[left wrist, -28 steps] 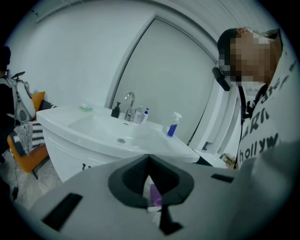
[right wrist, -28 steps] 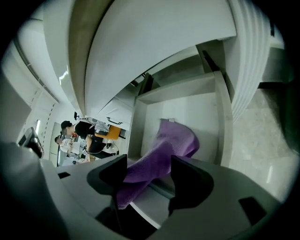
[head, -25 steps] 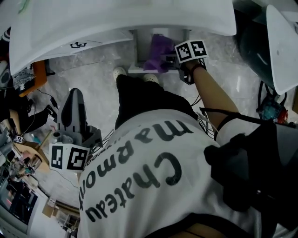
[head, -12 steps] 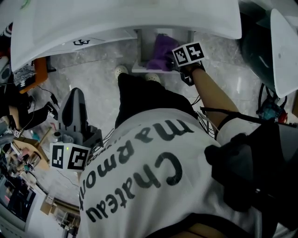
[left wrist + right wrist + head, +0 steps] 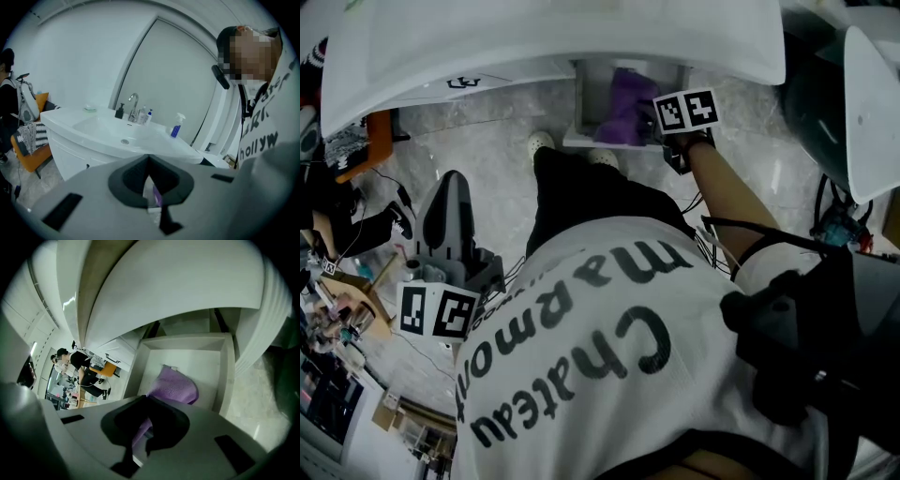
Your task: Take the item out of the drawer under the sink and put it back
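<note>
The right claw is held at the open drawer beneath the sink. Its jaws are closing, and a fold of the purple cloth is caught between the pads. The rest of the cloth is heaped just beyond the claw tips, inside the drawer and against its back half. A second ago the same claw was seen in almost the same place with the cloth lying in front of it; since then the marker cube has shifted only slightly, and the cloth is still not lifted clear of the drawer. In the right gripper view the drawer's white side walls are seen on either side of the claw, with the sink's underside arching overhead. The left claw is kept well apart from the drawer, low at the person's left side above the marbled floor. Its jaws are drawn together with nothing gripped, and only a thin slit is left between them. It has drifted a little to the left since the earlier frame but is otherwise unchanged. From the left gripper view the basin is seen ahead of and above that claw, with a faucet and a spray bottle standing on its rim.
</note>
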Available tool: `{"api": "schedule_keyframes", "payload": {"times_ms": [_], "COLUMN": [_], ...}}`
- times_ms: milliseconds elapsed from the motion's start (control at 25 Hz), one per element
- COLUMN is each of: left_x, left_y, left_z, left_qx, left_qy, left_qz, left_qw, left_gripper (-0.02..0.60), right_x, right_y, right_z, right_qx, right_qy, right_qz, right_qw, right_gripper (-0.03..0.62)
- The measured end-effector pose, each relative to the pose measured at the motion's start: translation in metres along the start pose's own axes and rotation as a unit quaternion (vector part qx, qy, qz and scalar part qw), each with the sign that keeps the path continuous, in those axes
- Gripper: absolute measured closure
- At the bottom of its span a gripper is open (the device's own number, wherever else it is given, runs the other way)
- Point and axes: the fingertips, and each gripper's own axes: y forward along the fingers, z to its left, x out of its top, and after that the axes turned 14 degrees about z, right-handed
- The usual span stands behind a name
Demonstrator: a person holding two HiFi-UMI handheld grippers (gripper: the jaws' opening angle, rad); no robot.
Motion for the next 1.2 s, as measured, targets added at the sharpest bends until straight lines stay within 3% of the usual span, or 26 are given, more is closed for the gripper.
{"api": "schedule_keyframes", "payload": {"times_ms": [520, 1200], "left_x": [0.016, 0.022], "left_y": [0.014, 0.003], "left_z": [-0.028, -0.025], "left_qx": [-0.027, -0.048], "left_qy": [0.025, 0.042], "left_qz": [-0.021, -0.034], "left_qw": [0.9991, 0.9974], "left_gripper": [0.572, 0.572], "right_x": [0.020, 0.023], "right_y": [-0.053, -0.076], "right_z": [0.017, 0.050], "right_qx": [0.012, -0.009], "right_qy": [-0.048, -0.095], "right_qz": [-0.097, -0.132], "right_qw": [0.994, 0.987], "right_gripper": [0.569, 0.569]}}
